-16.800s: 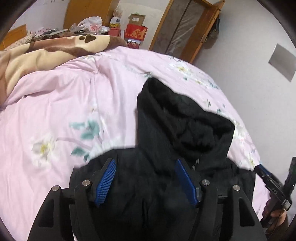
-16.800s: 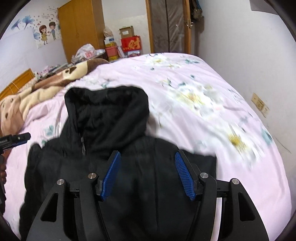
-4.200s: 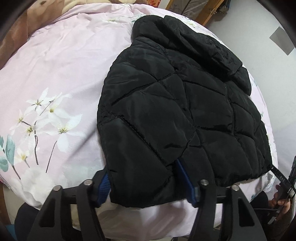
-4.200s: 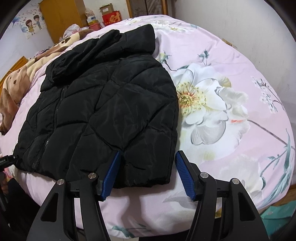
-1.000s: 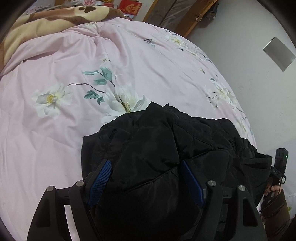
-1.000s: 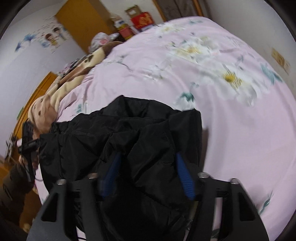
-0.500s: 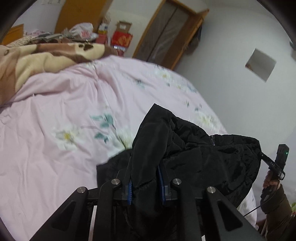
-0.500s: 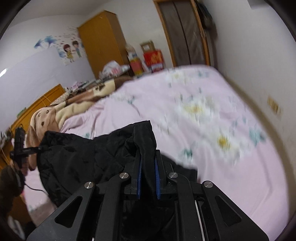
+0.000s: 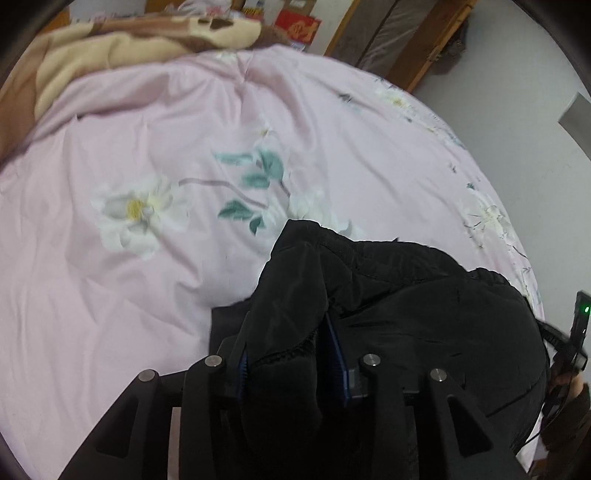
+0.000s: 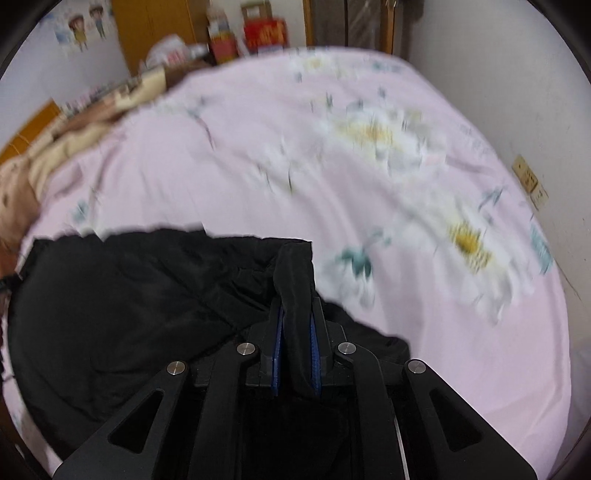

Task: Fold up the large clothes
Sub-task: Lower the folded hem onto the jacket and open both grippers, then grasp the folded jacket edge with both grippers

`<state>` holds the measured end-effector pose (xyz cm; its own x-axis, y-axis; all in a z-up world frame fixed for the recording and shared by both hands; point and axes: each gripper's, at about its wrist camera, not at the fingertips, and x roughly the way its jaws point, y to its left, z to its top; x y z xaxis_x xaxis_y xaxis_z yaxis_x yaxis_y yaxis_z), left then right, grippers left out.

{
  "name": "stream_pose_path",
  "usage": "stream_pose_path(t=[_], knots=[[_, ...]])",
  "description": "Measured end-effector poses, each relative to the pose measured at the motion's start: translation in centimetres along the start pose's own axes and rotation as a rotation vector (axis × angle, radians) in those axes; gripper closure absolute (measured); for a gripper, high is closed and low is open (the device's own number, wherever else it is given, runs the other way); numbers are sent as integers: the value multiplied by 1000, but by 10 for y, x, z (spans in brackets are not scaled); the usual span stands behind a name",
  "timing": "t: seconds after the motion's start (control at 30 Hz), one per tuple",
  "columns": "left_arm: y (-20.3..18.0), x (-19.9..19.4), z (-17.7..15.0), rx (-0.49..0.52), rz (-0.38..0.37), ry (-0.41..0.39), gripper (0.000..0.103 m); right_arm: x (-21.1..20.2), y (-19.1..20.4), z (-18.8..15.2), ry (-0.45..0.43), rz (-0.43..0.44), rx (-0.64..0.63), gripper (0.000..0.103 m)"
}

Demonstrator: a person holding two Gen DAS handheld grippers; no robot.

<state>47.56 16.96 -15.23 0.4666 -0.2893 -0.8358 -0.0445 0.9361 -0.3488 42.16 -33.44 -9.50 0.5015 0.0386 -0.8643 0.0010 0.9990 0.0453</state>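
Both tongs are clamped on the black padded jacket. Left tongs, low centre of the left wrist view, pinch a thick bunched fold w/ blue pads on either side. Right tongs, low centre of the right wrist view, are squeezed nearly together on a thin ridge of fabric that sticks up btwn the pads.

Jacket sits in the lower part of both frames, heaped and partly raised over the near end of the bed, which has a pink floral cover. Rest of the cover, upper and left, is bare; a brown-and-cream blanket lies at the upper left.

Handling, as a guess: soft, puffy, quilted, bulky rather than heavy. Shell looks smooth, prob slippery, so a thin pinch could slide out. Better to grip at seams, hem or a stitched edge, taking several layers; padding will spring back, so folds likely need pressing down.

Writing: a red box at the top of the left view carries a gold character, too blurred to read. Cartoon wall stickers upper left in the right view, no legible text. No brand seen on the jacket.
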Motion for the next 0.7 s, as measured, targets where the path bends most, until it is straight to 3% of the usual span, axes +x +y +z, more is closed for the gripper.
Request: stream_pose_path(t=[0.13,0.27,0.33,0.4,0.43,0.5,0.6,0.7], knots=[[-11,8,-3,59,78,5,61,11,10,-4,48,-77,-53,87],[-10,-8,4,-10,77,-2,57,-3,17,3,56,-151,-36,77],[-15,-35,5,17,100,-71,53,-31,18,4,-26,-174,-9,72],[-22,-67,1,48,113,-136,53,-69,19,3,-123,-235,10,53],[-24,-80,-2,36,101,-165,50,-89,23,0,-184,-269,5,50],[-32,-109,-13,7,81,-223,37,-121,31,-8,-274,-254,13,49],[-58,-129,-37,26,64,-287,35,-159,49,-27,-382,-172,55,48],[-97,-121,-63,78,20,-263,35,-155,89,-45,-344,-65,-16,47]])
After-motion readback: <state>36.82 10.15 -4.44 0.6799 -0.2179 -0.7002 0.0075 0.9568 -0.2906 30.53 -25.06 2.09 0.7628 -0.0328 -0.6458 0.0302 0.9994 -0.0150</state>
